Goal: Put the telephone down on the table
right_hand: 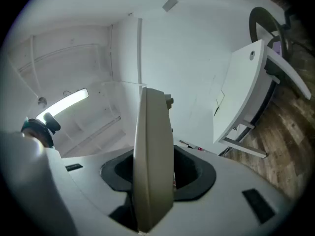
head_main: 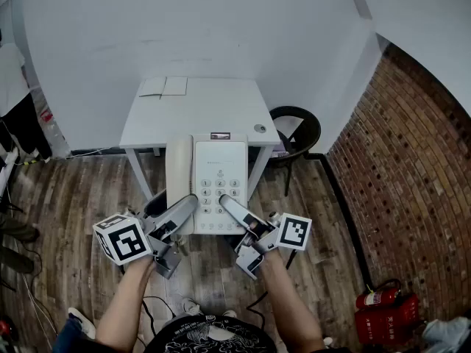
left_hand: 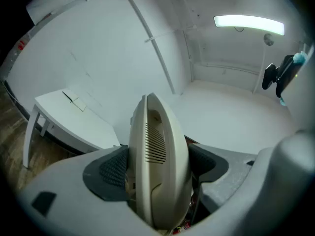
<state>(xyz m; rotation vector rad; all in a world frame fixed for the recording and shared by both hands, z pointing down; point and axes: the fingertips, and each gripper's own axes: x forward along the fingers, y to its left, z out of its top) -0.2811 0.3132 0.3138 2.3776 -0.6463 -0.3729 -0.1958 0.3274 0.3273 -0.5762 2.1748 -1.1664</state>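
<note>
My left gripper (head_main: 185, 206) has its jaws spread wide, with both dark pads pressed on the thick handset side of the cream telephone (head_main: 219, 186). In the left gripper view the slotted end of the handset (left_hand: 156, 146) stands upright between the pads. My right gripper (head_main: 229, 206) is set narrower and is clamped on the thin lower edge of the telephone's body, below the keypad (head_main: 220, 193). Between them, the two grippers hold the telephone up in the air, face up, with the handset (head_main: 179, 175) lying in its cradle on the left.

From the head view the telephone hangs in front of the white table (head_main: 206, 109), overlapping its near edge but not resting on it. A pale folded sheet (head_main: 163, 87) lies at the table's far left corner and a small round object (head_main: 259, 129) sits near its right edge. A black chair (head_main: 298, 127) stands to the right of the table. Below is a wooden floor (head_main: 88, 190), with a brick wall (head_main: 405, 160) on the right and red fire extinguishers (head_main: 386, 307) at its foot.
</note>
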